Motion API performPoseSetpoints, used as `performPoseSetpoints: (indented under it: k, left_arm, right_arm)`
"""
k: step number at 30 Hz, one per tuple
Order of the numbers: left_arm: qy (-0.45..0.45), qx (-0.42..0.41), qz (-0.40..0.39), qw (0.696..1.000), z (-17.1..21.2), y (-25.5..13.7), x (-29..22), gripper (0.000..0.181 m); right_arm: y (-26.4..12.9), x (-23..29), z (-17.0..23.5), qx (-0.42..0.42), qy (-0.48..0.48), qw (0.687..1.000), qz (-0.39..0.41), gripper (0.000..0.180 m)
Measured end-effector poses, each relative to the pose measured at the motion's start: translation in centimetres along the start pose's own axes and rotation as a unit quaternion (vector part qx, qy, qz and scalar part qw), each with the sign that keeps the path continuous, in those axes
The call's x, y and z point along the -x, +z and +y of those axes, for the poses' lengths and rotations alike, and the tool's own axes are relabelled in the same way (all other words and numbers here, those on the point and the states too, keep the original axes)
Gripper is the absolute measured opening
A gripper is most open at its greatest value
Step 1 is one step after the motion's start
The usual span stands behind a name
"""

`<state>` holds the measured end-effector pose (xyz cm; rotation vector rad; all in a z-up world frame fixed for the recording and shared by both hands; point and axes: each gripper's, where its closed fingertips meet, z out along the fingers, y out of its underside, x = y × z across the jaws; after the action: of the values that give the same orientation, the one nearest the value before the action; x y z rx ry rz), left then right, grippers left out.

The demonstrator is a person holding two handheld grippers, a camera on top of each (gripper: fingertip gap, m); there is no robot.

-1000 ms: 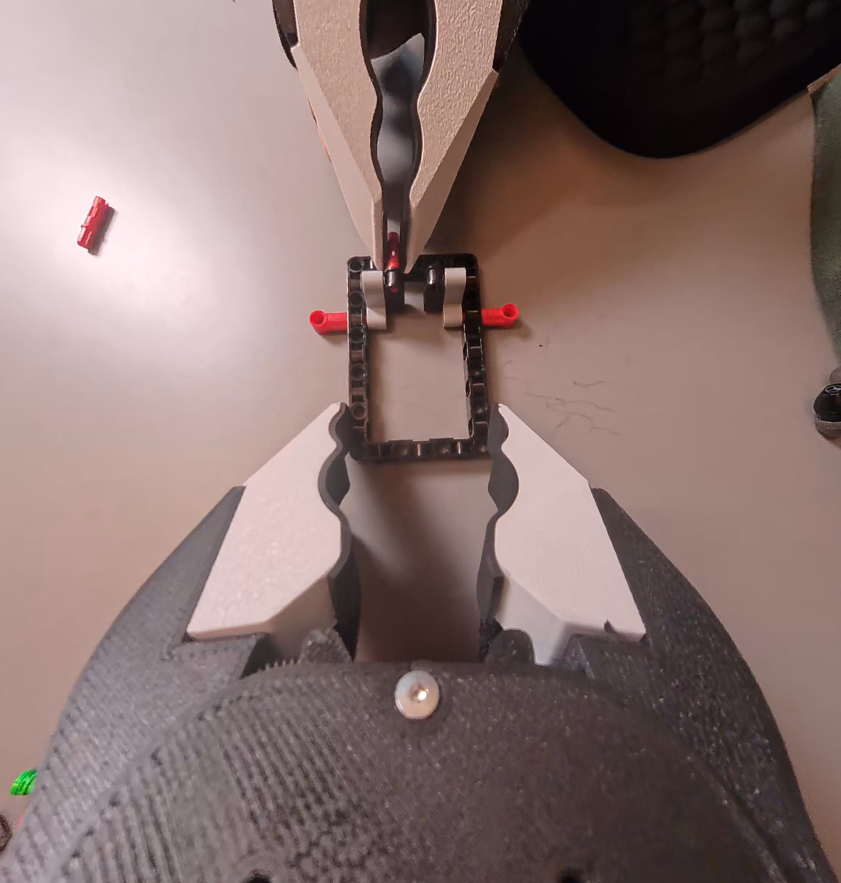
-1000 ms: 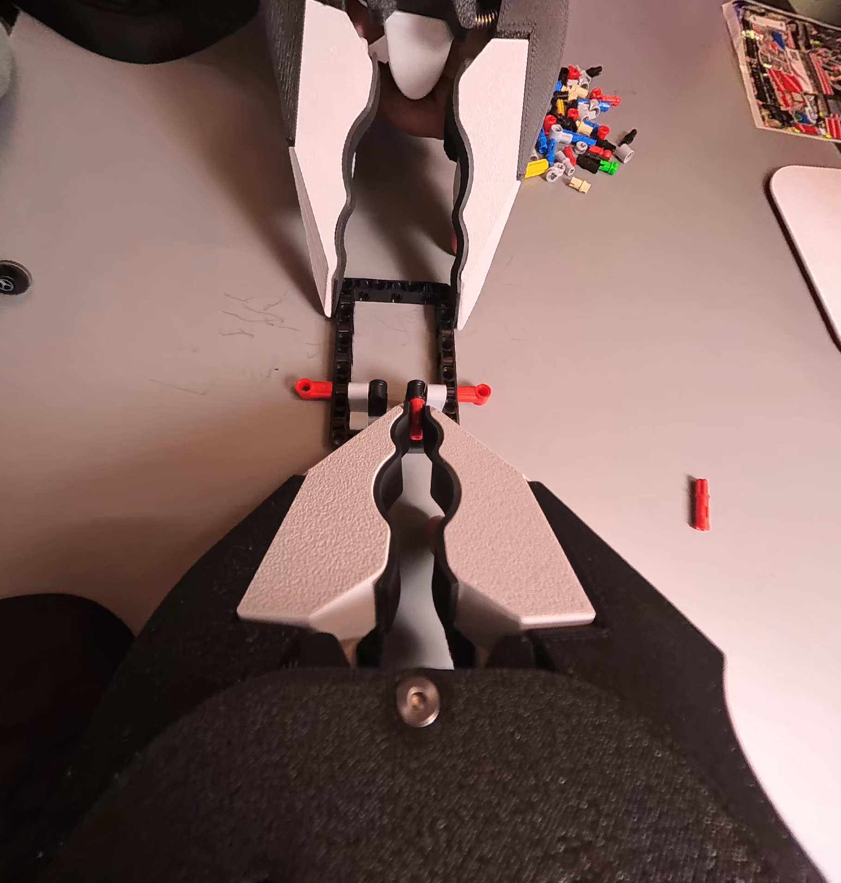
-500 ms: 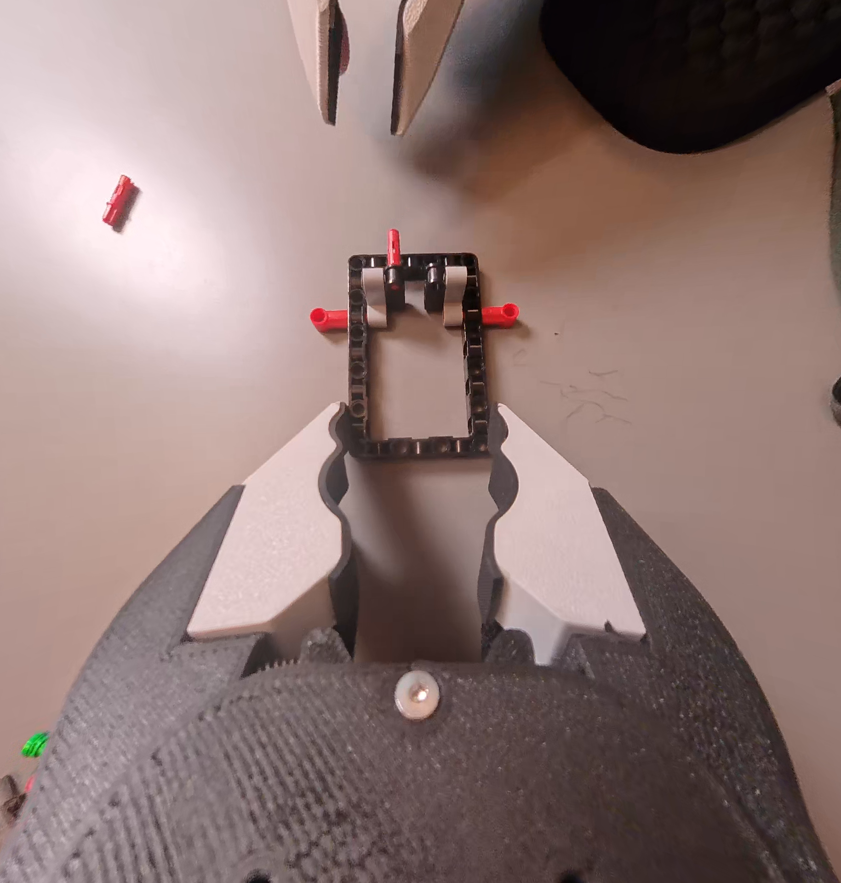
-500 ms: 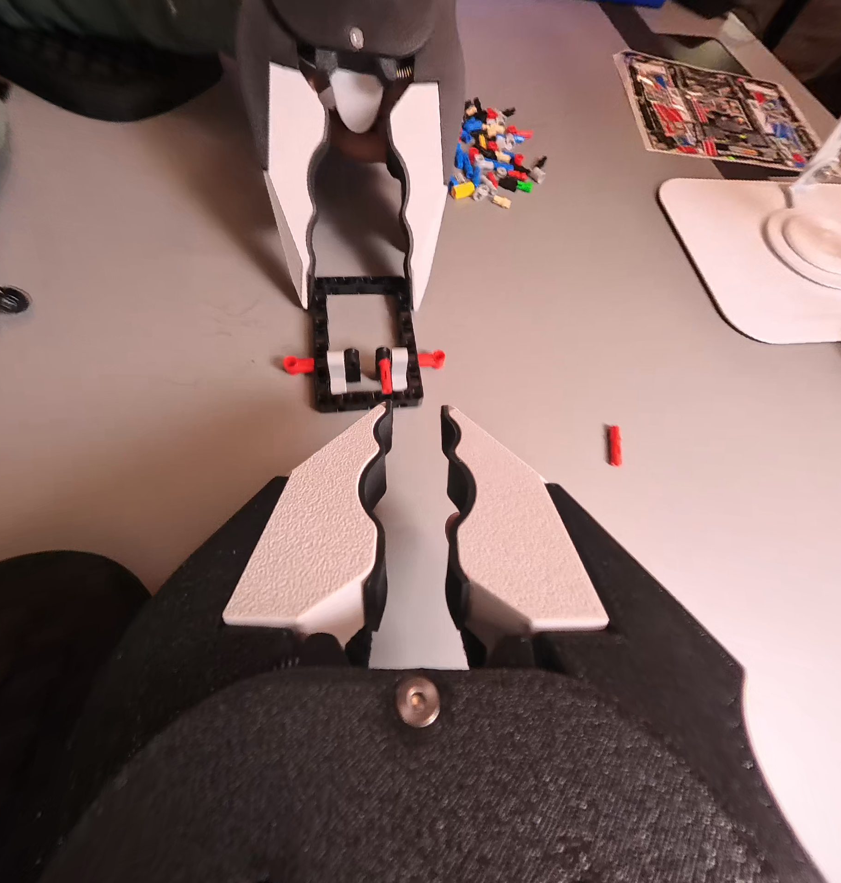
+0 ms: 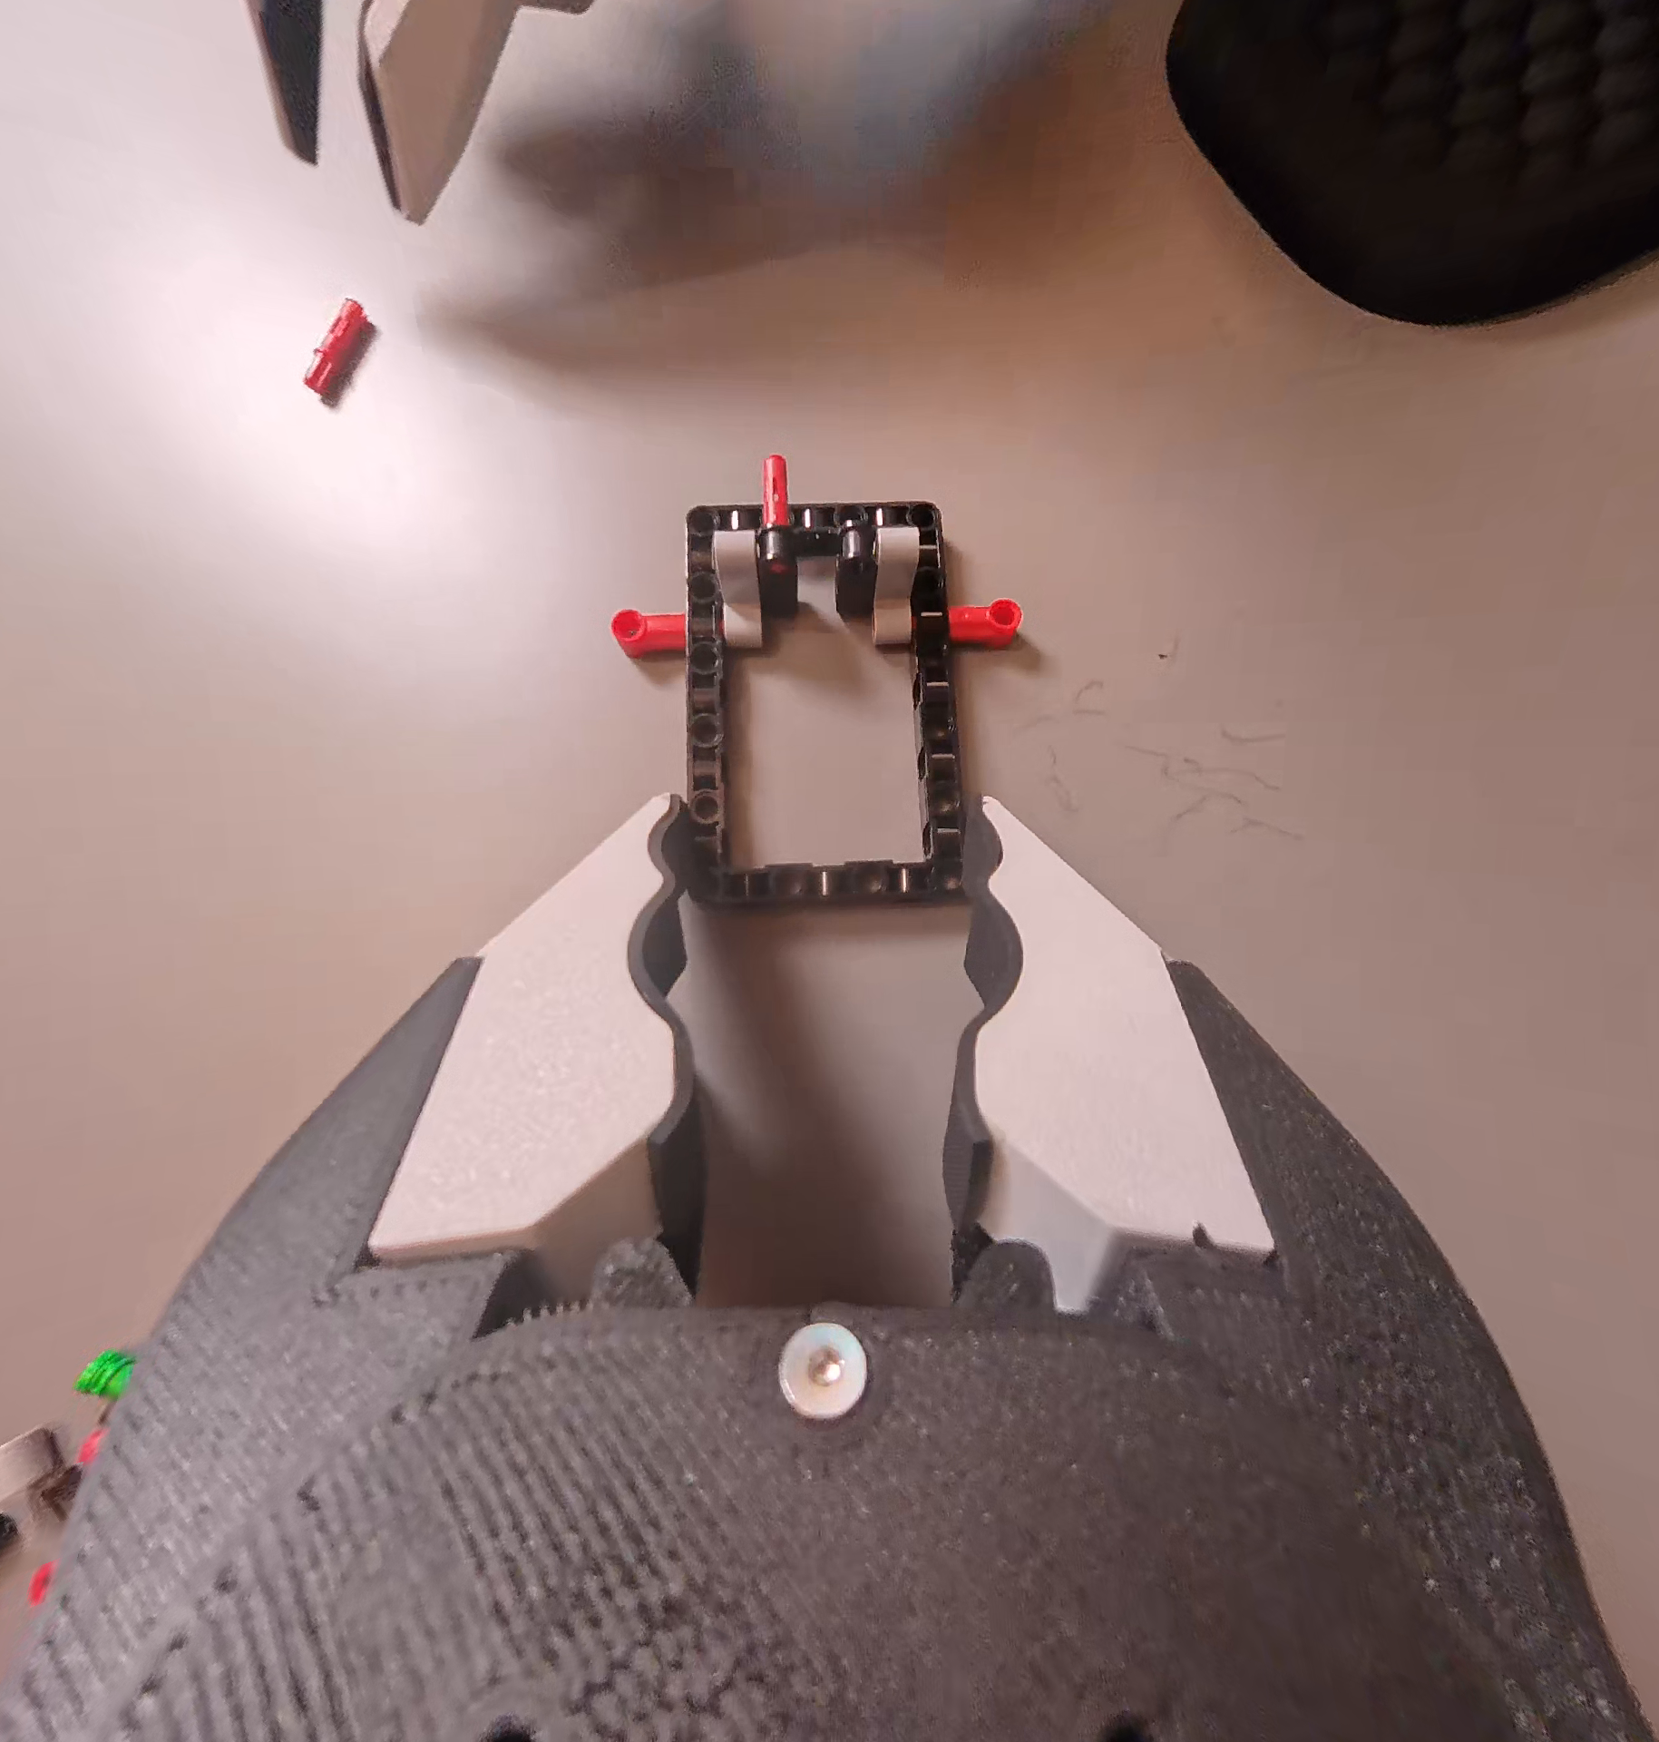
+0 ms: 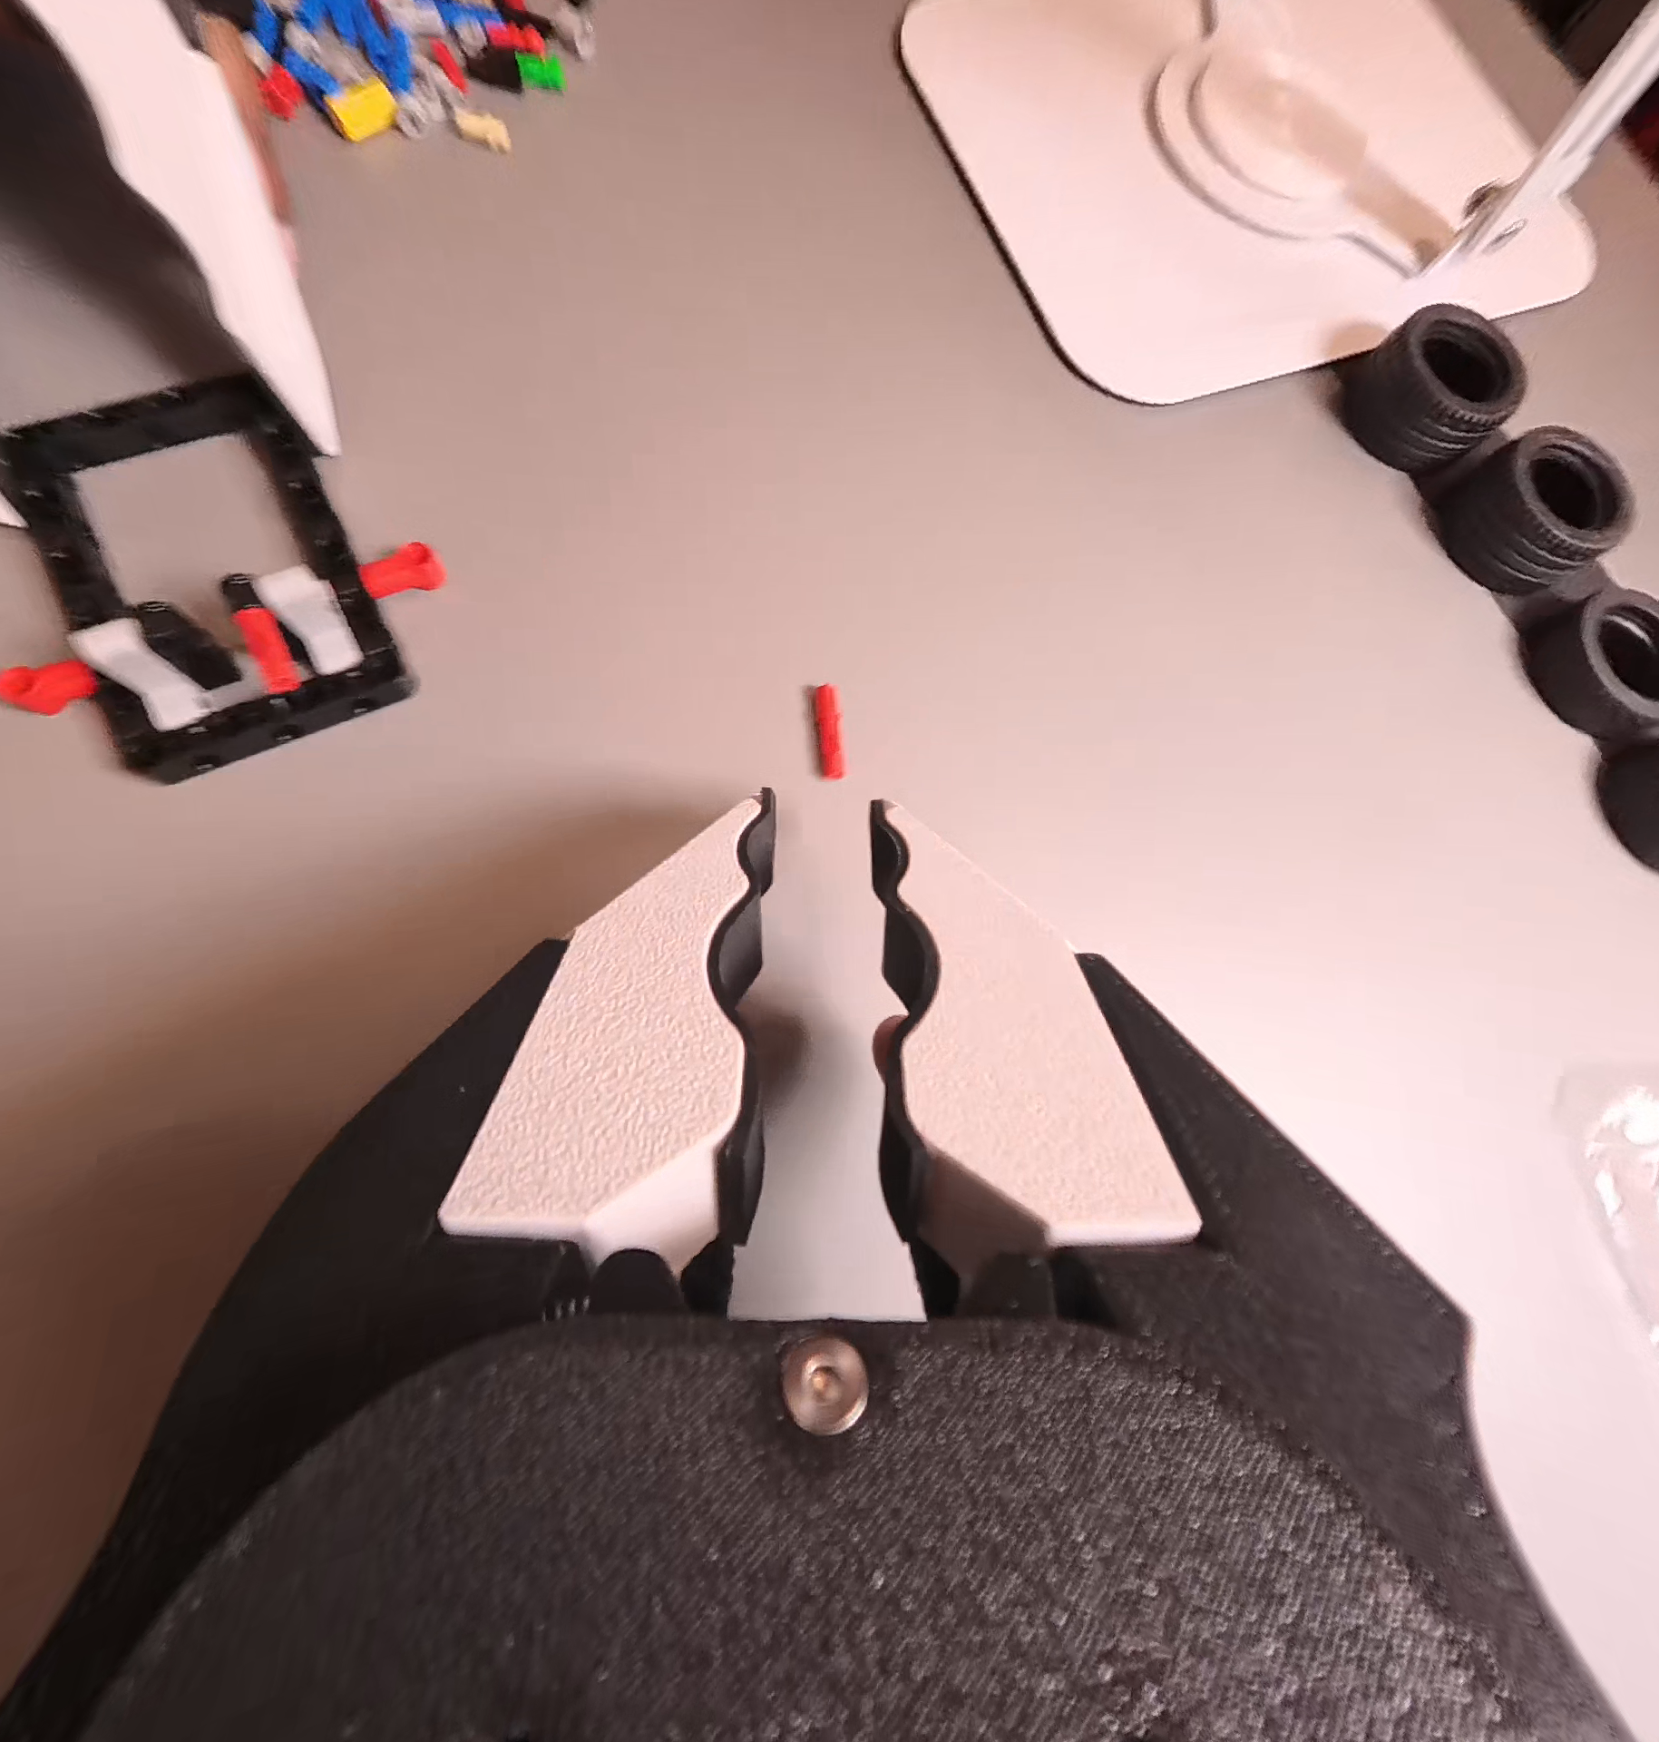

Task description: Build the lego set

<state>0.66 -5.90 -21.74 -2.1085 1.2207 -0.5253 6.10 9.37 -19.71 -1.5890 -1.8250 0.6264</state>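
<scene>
Left hand-held gripper (image 5: 825,829) grasping black frame (image 5: 712,716) on bench (image 5: 1278,566), right hand-held gripper (image 6: 821,806) released just short of loose red pin (image 6: 829,731) beside frame

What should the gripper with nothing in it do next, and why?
Probably ease the right gripper forward and down so its fingers straddle the loose red pin, then close. The fingers are open and empty, and the pin lies on the table just beyond their tips, roughly lined up with the gap. The left gripper holds the black frame, so it is ready for another piece.
</scene>
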Motion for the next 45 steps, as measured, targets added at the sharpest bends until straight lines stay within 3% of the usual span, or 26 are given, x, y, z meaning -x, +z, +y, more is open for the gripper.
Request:
performPoseSetpoints:
  k: [4, 7, 11, 16, 24, 30, 45]
  left_arm:
    - [-0.003, -0.010, -0.001, 1.000, 0.1, -0.1, 0.0, 0.058]
    - [0.005, -0.012, -0.005, 1.000, 0.0, -0.1, 0.0, 0.058]
    - [0.007, -0.017, -0.001, 1.000, 0.2, -0.2, -0.1, 0.059]
    - [0.008, -0.044, 0.002, 0.999, -0.4, -1.4, 0.1, 0.063]
    - [0.032, -0.089, 0.005, 0.996, -3.8, -0.7, -1.8, 0.024]
    - [0.040, -0.040, -0.038, 0.998, -3.2, 1.1, -1.2, 0.027]
    - [0.033, -0.064, -0.037, 0.997, -3.9, 2.1, -1.0, 0.015]
  right_arm:
    - [2.1, 0.0, -0.9, 0.033, -0.011, 0.999, -0.034, 0.021]
    - [3.1, 0.0, 0.0, 0.078, -0.027, 0.996, -0.039, 0.008]
    - [2.8, 0.7, -0.4, 0.061, -0.064, 0.996, -0.034, 0.002]
    - [-1.1, 6.6, -3.0, -0.038, -0.111, 0.989, -0.088, 0.002]
    - [-1.7, 12.7, -2.4, -0.047, -0.130, 0.983, -0.117, 0.002]
    - [-0.2, 12.7, -2.0, -0.026, -0.142, 0.983, -0.110, 0.002]
    - [0.1, 13.1, -2.1, -0.040, -0.146, 0.982, -0.116, 0.002]
